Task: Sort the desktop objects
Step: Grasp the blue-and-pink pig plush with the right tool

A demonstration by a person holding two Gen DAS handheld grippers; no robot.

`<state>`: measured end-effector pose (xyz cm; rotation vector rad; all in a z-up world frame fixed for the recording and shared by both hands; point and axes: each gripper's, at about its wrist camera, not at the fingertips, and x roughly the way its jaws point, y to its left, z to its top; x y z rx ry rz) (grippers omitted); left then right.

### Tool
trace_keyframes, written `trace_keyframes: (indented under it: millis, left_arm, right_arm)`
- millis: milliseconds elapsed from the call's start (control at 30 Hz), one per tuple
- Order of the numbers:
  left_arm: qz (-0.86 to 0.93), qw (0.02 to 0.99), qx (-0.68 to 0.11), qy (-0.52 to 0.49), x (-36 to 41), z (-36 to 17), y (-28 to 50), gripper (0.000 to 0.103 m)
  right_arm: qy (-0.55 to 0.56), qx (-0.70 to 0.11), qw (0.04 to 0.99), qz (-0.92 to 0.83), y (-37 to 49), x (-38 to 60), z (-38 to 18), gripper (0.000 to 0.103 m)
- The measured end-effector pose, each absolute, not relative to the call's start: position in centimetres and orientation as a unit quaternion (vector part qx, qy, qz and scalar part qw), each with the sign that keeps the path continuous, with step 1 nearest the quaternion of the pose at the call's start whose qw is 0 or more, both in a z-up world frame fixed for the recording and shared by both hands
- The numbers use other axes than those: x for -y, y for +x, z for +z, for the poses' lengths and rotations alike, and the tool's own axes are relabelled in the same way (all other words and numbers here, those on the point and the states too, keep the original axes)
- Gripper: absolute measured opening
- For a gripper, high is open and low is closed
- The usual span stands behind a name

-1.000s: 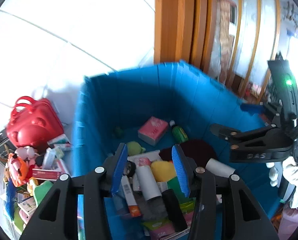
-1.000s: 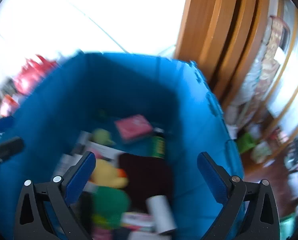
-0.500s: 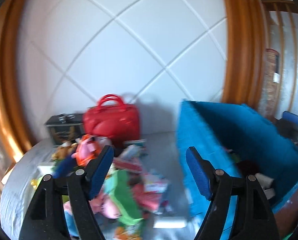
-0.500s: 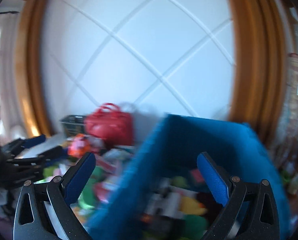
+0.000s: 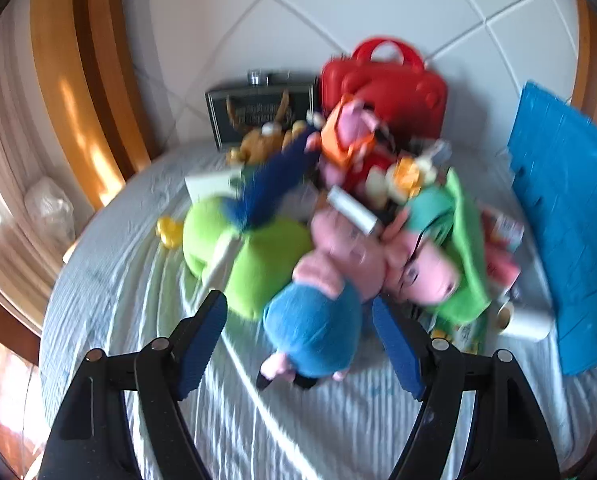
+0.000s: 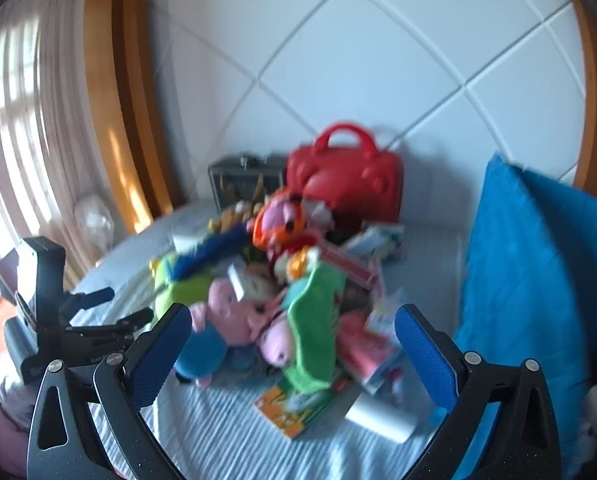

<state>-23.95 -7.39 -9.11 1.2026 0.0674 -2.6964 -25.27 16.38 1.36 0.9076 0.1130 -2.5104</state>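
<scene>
A pile of toys and packets lies on a round table with a pale ribbed cloth point(image 5: 146, 288). In the left wrist view my left gripper point(image 5: 300, 344) is open and empty, its jaws either side of a pink pig plush in a blue outfit point(image 5: 318, 320). A green plush point(image 5: 250, 260) lies left of it. In the right wrist view my right gripper point(image 6: 294, 354) is open and empty, above the pile's near side, over the pig plush point(image 6: 218, 332), a green cloth toy point(image 6: 314, 332) and a green-orange booklet point(image 6: 294, 408). The left gripper point(image 6: 110, 312) shows at the left.
A blue bin point(image 6: 538, 300) stands at the table's right; it also shows in the left wrist view point(image 5: 566, 208). A red handbag point(image 5: 386, 84) and a dark box point(image 5: 258, 104) stand at the back by the white wall. A white roll point(image 6: 378, 420) lies near the bin.
Both grippers have swung left from over the blue bin's inside to the toy pile on the table. The left gripper has opened wider and dropped close to the pig plush.
</scene>
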Motion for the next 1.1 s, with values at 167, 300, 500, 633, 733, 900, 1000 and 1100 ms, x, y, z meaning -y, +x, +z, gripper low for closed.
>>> trace_keyframes:
  millis: [167,300,500,633,733,900,1000,1100]
  left_arm:
    - [-0.885,0.078,-0.049,0.456,8.1,-14.7,-23.6,0.075]
    - [-0.872,0.073,-0.059,0.481,6.9,-18.0,-25.3,0.075]
    - [-0.859,0.12,-0.014,0.497,6.1,-22.0,-28.0,0.077]
    - [-0.855,0.085,-0.071,0.507,9.0,-22.9,-27.8,0.084]
    - [-0.859,0.082,-0.035,0.504,9.8,-22.7,-26.7,0.086]
    - [-0.858,0.087,-0.003,0.506,11.2,-22.4,-24.7,0.087]
    - [-0.854,0.085,-0.009,0.513,12.0,-22.4,-24.1,0.088]
    - [-0.855,0.079,-0.013,0.512,11.5,-22.1,-23.9,0.088]
  right_arm:
    - [0.409,-0.018,0.227,-0.883,-27.3,-14.9,-5.2,0.103]
    - [0.453,-0.017,0.216,-0.865,-28.3,-14.7,-8.6,0.103]
    - [0.481,-0.04,0.211,-0.85,-29.0,-13.9,-10.8,0.103]
    - [0.495,-0.046,0.214,-0.841,-29.7,-13.0,-12.2,0.103]
    - [0.503,-0.051,0.222,-0.833,-30.2,-11.9,-12.9,0.103]
    - [0.507,-0.056,0.248,-0.824,-30.9,-9.2,-13.3,0.103]
    - [0.509,-0.06,0.267,-0.816,-31.4,-7.5,-13.7,0.103]
    - [0.523,-0.066,0.279,-0.803,-32.8,-5.8,-14.6,0.103]
